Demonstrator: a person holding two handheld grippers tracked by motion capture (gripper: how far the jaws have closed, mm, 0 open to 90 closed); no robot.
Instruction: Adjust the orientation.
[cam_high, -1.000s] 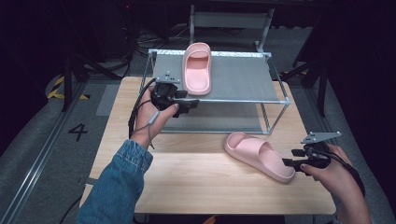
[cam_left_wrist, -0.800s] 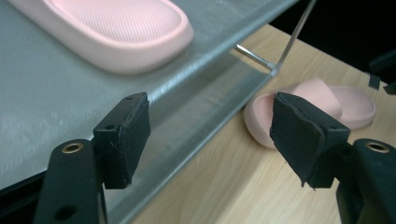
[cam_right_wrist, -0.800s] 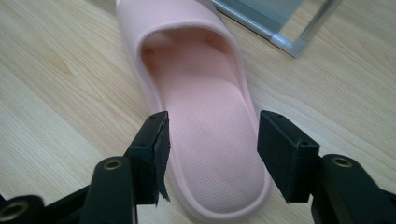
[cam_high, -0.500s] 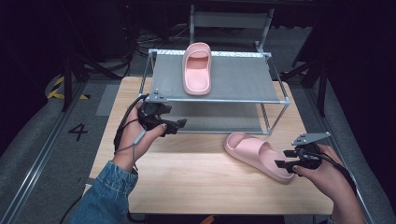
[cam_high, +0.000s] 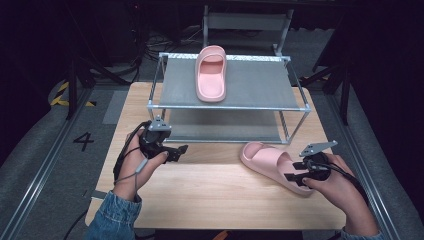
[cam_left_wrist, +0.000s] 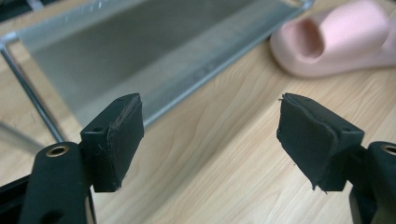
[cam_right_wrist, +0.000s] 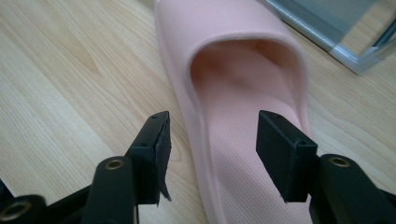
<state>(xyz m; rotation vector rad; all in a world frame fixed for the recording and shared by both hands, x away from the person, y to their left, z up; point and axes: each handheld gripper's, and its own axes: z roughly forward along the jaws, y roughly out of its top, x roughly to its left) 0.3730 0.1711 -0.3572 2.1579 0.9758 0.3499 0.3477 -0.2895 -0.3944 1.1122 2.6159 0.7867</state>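
Note:
One pink slipper (cam_high: 211, 74) lies on the top shelf of a metal rack (cam_high: 230, 106). The other pink slipper (cam_high: 272, 162) lies on the wooden table (cam_high: 210, 200) in front of the rack's right end. My left gripper (cam_high: 177, 151) hovers over the table at the rack's front left, open and holding nothing (cam_left_wrist: 210, 135). In its view the slipper (cam_left_wrist: 341, 39) shows at the top right. My right gripper (cam_high: 295, 172) is at the heel of the table slipper (cam_right_wrist: 243, 93). It is open (cam_right_wrist: 212, 149), one jaw outside the slipper's side rim and the other over the insole.
The rack's lower shelf (cam_high: 225, 125) is bare and sits just beyond the left gripper. A rack corner post (cam_right_wrist: 369, 56) stands close behind the table slipper's toe. Dark floor with cables surrounds the table.
My left gripper has drawn back from the slipper on the top shelf, down toward the table's front left. My right gripper has edged in onto the table slipper's heel.

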